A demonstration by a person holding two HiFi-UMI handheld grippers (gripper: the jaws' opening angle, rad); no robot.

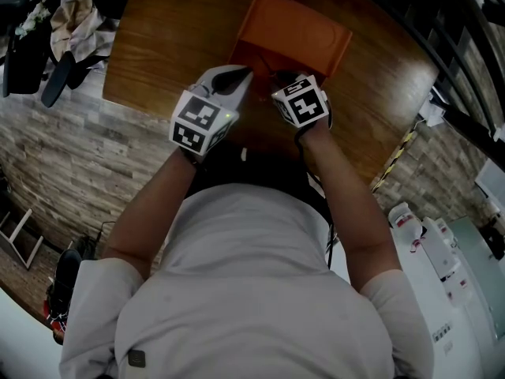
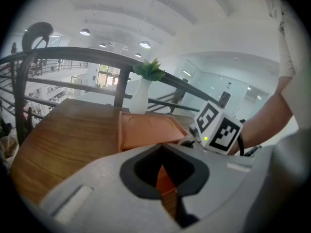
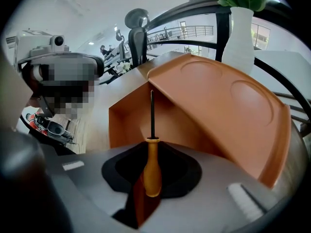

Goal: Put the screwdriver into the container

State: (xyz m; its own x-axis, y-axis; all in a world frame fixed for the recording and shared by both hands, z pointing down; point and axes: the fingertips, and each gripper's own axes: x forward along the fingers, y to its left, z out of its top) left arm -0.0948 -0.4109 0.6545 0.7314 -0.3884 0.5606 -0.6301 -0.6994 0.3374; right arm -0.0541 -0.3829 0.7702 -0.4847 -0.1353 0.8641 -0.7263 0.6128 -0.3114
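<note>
The screwdriver (image 3: 152,165) has an amber handle and a thin black shaft. My right gripper (image 3: 151,181) is shut on the handle, and the shaft points into the open mouth of the orange container (image 3: 160,118). The container's lid (image 3: 228,101) leans up over the opening on the right. In the head view the orange container (image 1: 293,31) lies on the wooden table (image 1: 170,30), with my right gripper (image 1: 278,80) at its near edge. Beside it on the left, my left gripper (image 1: 237,76) is shut with nothing in it. The left gripper (image 2: 163,171) faces the container (image 2: 146,130) and the right gripper's marker cube (image 2: 219,129).
A white vase (image 3: 241,30) with a green plant stands beyond the container, also the vase (image 2: 140,97). A dark railing (image 2: 73,55) runs behind the table. The table's left edge (image 1: 110,69) drops to plank flooring. An office chair (image 3: 137,21) stands further off.
</note>
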